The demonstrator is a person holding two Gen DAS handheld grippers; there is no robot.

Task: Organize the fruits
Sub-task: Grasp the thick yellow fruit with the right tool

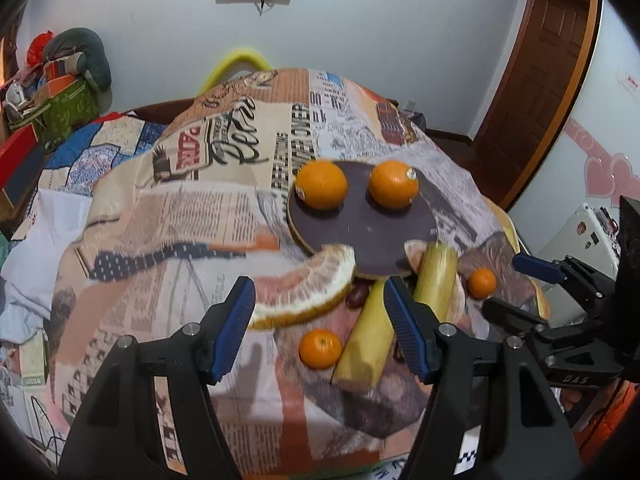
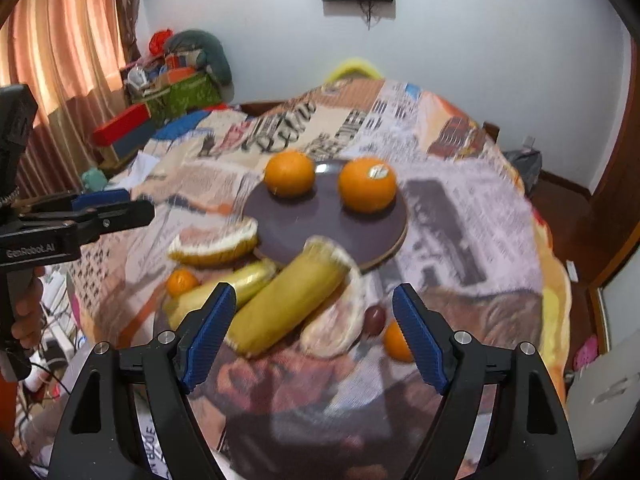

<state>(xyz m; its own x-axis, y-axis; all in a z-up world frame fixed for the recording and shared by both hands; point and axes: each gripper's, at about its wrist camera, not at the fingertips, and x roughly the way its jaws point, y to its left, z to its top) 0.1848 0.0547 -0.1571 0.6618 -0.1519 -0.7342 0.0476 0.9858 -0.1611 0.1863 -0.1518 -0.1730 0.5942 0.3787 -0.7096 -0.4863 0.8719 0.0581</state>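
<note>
Two oranges [image 1: 321, 185] [image 1: 393, 185] sit on a dark round plate [image 1: 362, 228], which also shows in the right wrist view [image 2: 320, 224]. In front of it lie a pomelo wedge [image 1: 304, 292], two banana pieces [image 1: 366, 344] [image 1: 436, 276], two small tangerines [image 1: 320, 349] [image 1: 482, 283] and a grape [image 2: 374, 320]. My left gripper [image 1: 320, 328] is open and empty over the near fruit. My right gripper [image 2: 312, 332] is open and empty above a banana piece [image 2: 288, 308] and a second pomelo wedge [image 2: 336, 328].
The table is covered with a newspaper-print cloth [image 1: 200, 216]. A yellow chair back [image 1: 236, 64] stands behind it. Boxes and clutter [image 1: 48, 96] lie at the left, a wooden door [image 1: 536, 92] at the right.
</note>
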